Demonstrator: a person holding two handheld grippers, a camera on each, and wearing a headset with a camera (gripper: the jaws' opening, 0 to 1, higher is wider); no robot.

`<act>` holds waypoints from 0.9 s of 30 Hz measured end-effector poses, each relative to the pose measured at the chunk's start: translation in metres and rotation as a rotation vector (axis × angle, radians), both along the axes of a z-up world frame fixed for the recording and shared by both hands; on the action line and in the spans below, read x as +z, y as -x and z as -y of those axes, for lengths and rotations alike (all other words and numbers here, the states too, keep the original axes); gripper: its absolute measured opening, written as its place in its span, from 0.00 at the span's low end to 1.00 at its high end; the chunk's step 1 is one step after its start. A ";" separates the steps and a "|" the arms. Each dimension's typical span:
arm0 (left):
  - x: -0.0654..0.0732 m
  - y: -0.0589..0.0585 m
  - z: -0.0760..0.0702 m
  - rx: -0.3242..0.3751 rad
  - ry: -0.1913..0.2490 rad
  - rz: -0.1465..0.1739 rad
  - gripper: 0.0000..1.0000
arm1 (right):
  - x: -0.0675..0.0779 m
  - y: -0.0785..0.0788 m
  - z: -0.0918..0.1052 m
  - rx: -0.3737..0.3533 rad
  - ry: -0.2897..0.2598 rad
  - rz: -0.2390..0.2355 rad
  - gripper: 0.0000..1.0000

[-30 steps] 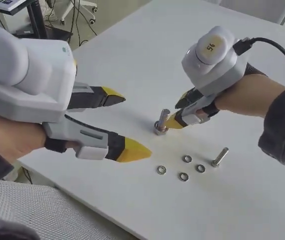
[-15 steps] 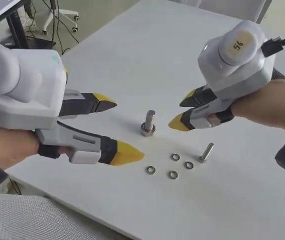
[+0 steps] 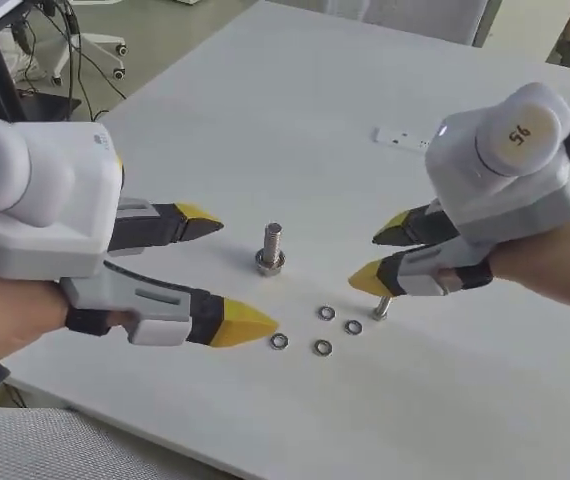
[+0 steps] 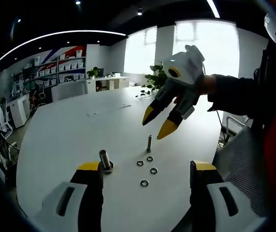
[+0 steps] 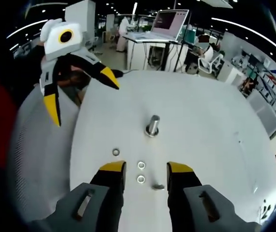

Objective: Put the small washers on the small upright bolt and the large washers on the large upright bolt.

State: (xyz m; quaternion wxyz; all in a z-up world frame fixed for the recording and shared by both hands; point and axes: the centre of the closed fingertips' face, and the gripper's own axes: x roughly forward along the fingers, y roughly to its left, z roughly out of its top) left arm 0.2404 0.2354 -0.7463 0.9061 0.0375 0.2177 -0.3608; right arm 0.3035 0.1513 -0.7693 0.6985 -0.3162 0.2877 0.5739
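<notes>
A large bolt (image 3: 270, 247) stands upright on the white table (image 3: 295, 120), with a ring stacked at its base; it also appears as the large bolt (image 4: 104, 160) and the large bolt (image 5: 152, 125). Several small washers (image 3: 326, 313) lie loose in front of it. A small bolt (image 3: 380, 308) lies on the table, partly under my right gripper (image 3: 377, 257), which hovers open and empty. In the right gripper view the small bolt (image 5: 158, 186) sits between the jaws of my right gripper (image 5: 146, 168). My left gripper (image 3: 227, 268) is open and empty, left of the large bolt.
A small white strip (image 3: 400, 137) lies on the far part of the table. The table's near edge (image 3: 115, 420) runs close below the left gripper. Office chairs and a desk stand on the floor beyond the far left edge.
My right gripper has drawn back from the large bolt to the right and now hangs over the small bolt. The left gripper stays about where it was.
</notes>
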 end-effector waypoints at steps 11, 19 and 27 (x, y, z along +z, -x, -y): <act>-0.002 0.002 0.007 -0.017 -0.004 -0.012 0.73 | -0.014 0.028 0.015 -0.025 -0.020 -0.048 0.35; -0.003 0.003 0.010 -0.022 -0.007 -0.014 0.73 | -0.037 0.036 0.015 -0.010 0.009 -0.093 0.35; -0.005 0.003 0.011 -0.022 -0.007 -0.019 0.72 | -0.055 0.033 0.004 0.019 0.046 -0.117 0.32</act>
